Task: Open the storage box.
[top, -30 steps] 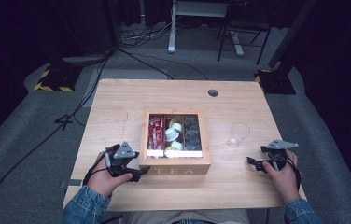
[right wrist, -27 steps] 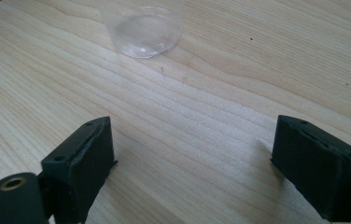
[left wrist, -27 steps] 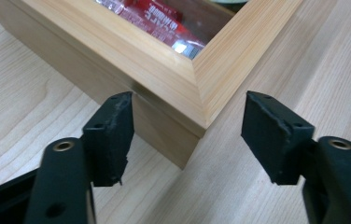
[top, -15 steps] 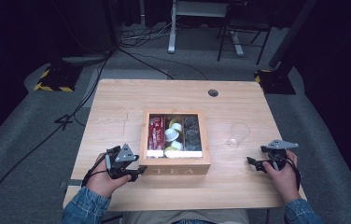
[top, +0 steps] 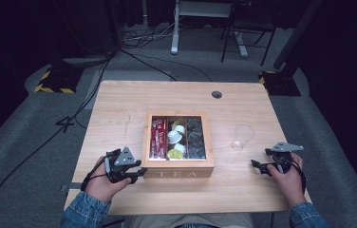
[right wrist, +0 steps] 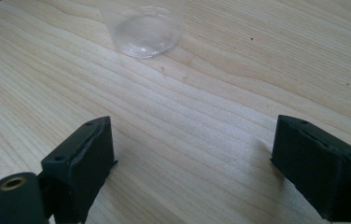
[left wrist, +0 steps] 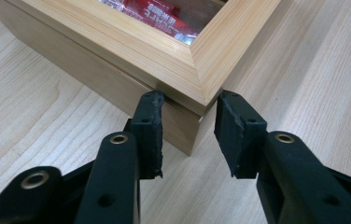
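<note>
Wooden tea box [top: 178, 167] sits mid-table [top: 119, 109], lid down. Left gripper [left wrist: 187, 135] at its near left corner, jaws just been closing around the lid corner, pads about touching. Clear cup [top: 241, 137] right of box. Right gripper [right wrist: 192, 163] spread wide, holding nothing, near cup.

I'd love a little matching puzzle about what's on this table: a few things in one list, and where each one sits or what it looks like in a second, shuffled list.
Things:
1. tea box
2. plastic cup
3. left claw
4. right claw

Descriptions:
A. clear, standing to the right of the box
B. jaws wide apart over bare table, nothing between them
C. light wood with a window lid, at the middle of the table
D. jaws on either side of the box's near left corner

Pairs: 1-C, 2-A, 3-D, 4-B
</note>
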{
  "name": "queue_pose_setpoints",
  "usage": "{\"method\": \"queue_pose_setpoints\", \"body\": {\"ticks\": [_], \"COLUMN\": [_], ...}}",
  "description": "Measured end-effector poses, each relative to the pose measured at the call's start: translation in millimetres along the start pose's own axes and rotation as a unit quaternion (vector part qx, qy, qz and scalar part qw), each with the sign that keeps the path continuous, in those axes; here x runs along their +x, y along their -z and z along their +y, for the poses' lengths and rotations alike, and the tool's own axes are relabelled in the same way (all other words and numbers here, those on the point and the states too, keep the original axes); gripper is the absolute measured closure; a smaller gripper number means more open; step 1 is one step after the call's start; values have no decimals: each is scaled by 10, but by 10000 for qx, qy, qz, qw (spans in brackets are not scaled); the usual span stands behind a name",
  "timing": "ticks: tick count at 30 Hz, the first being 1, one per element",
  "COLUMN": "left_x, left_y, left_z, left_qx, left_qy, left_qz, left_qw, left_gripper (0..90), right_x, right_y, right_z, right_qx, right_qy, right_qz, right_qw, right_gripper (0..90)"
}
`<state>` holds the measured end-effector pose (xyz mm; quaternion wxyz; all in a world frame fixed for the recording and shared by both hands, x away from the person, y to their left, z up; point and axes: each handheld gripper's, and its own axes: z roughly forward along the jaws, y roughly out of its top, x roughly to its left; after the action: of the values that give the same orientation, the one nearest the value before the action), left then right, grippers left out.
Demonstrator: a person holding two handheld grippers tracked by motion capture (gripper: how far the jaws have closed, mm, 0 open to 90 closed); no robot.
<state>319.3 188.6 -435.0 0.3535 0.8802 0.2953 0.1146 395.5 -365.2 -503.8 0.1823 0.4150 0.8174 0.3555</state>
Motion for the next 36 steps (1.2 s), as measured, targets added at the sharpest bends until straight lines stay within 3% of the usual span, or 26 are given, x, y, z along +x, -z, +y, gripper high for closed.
{"method": "queue_pose_setpoints", "body": {"ticks": [4, 10, 13, 19, 26, 36], "left_x": [4, 8, 14, 28, 65, 81], "left_y": [28, 69, 103, 155, 217, 235], "left_z": [17, 37, 53, 79, 109, 135], "left_qx": [0, -103, -199, -407, -760, -1033], "left_qy": [-115, -110, -99, -58, 115, 170], "left_qz": [12, 13, 17, 18, -6, 98], "left_qw": [9999, 9999, 9998, 9992, 9970, 9945], "left_gripper": [681, 697, 722, 727, 725, 715], "right_x": [11, 37, 52, 97, 172, 314], "right_y": [7, 20, 43, 231, 399, 516], "right_z": [-2, -9, -8, 76, 190, 349], "right_qx": [-30, -79, -122, -573, -960, -1112], "right_qy": [67, 113, 198, 146, 29, 116], "right_qz": [2, -46, -66, -36, 232, 441], "right_qw": [10000, 9999, 9997, 9982, 9951, 9928], "right_gripper": [156, 175, 243, 294, 310, 312]}}
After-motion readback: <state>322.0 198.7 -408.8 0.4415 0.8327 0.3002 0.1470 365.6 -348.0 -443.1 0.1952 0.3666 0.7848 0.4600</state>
